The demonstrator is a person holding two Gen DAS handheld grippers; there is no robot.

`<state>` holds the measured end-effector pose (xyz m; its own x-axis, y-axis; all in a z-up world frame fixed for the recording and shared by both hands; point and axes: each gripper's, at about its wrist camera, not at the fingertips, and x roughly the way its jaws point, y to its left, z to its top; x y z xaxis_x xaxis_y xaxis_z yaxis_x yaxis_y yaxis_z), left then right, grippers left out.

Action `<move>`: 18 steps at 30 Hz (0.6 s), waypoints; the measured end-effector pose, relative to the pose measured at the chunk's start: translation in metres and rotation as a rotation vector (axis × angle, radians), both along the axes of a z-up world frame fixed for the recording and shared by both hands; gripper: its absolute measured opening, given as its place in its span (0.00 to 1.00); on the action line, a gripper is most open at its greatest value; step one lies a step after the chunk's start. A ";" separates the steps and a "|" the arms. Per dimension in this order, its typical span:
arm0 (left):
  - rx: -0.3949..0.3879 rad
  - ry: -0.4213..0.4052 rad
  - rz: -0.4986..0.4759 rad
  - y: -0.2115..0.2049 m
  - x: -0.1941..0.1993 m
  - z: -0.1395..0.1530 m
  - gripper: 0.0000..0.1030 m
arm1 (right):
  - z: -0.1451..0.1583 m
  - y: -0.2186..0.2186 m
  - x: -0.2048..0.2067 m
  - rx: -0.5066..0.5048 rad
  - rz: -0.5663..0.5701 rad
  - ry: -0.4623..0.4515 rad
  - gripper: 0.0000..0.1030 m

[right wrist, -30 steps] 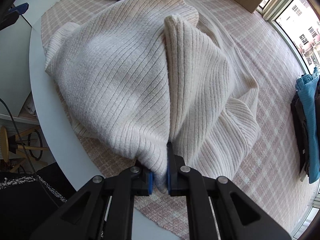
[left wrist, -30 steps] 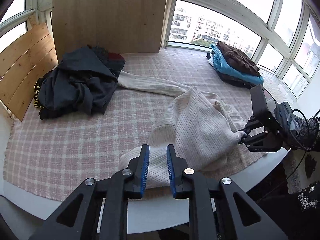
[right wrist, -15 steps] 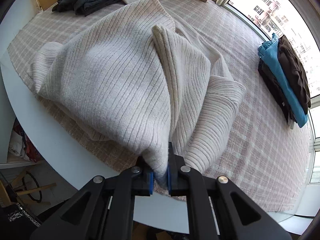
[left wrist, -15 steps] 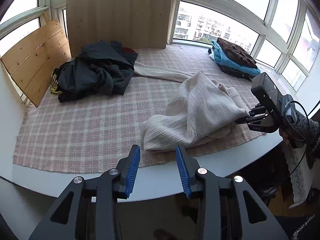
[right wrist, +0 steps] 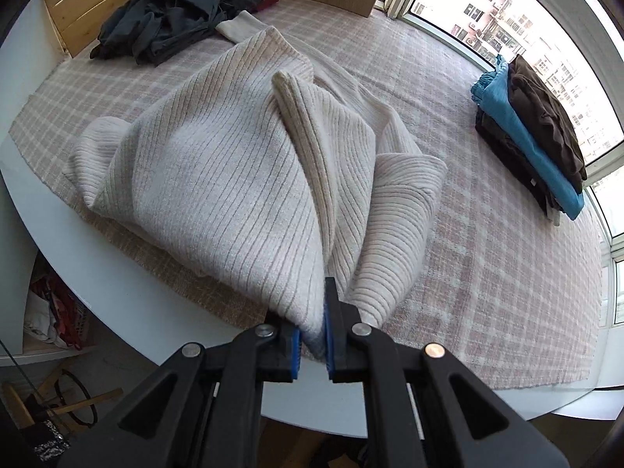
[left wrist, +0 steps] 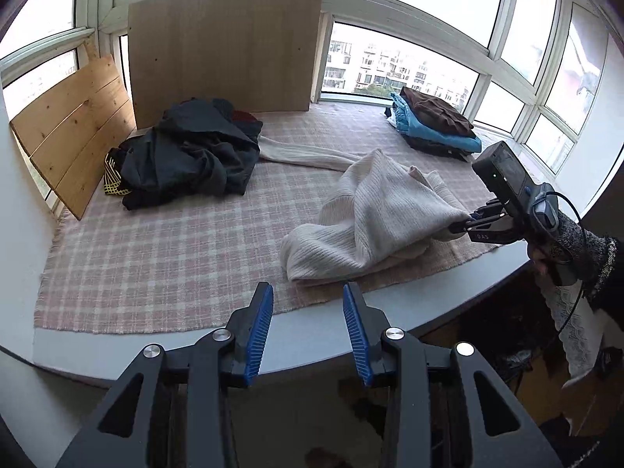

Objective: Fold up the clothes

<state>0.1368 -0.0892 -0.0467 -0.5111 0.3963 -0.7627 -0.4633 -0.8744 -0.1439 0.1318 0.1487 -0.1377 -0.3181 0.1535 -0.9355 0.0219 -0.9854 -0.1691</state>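
Observation:
A cream ribbed sweater (left wrist: pixel 370 210) lies bunched on the plaid cloth (left wrist: pixel 156 265) near the table's front right. One sleeve (left wrist: pixel 304 154) stretches back toward the dark pile. My right gripper (right wrist: pixel 312 323) is shut on a fold of the sweater (right wrist: pixel 218 179) and holds it lifted at the table's edge. In the left wrist view the right gripper (left wrist: pixel 466 223) pinches the sweater's right end, with a person's hand and sleeve behind it. My left gripper (left wrist: pixel 306 288) stands open and empty over the white table rim, short of the sweater's near edge.
A heap of dark clothes (left wrist: pixel 187 156) lies at the back left. A folded stack (left wrist: pixel 433 124) of brown, blue and black garments sits at the back right by the windows. Wooden boards (left wrist: pixel 74 128) lean along the left and back. The white table edge (left wrist: pixel 195 347) curves in front.
My left gripper has drawn back from over the sweater to the table's front edge and its jaws stand wider. The right gripper has rolled and raised its fold of sweater.

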 end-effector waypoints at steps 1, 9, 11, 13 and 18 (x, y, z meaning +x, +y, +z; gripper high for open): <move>0.008 -0.008 -0.003 -0.001 -0.005 -0.005 0.34 | -0.002 0.004 0.002 -0.011 -0.002 0.007 0.09; -0.066 -0.055 -0.137 0.047 -0.051 -0.043 0.34 | -0.025 0.031 0.009 -0.077 0.075 0.028 0.09; -0.096 -0.060 -0.199 0.071 -0.062 -0.051 0.34 | -0.035 0.043 0.004 -0.081 0.100 0.025 0.09; -0.108 -0.063 -0.246 0.093 -0.076 -0.056 0.35 | -0.041 0.052 0.002 -0.091 0.126 0.020 0.09; -0.044 -0.128 -0.280 0.130 -0.126 -0.068 0.37 | -0.046 0.062 -0.003 -0.134 0.157 0.006 0.09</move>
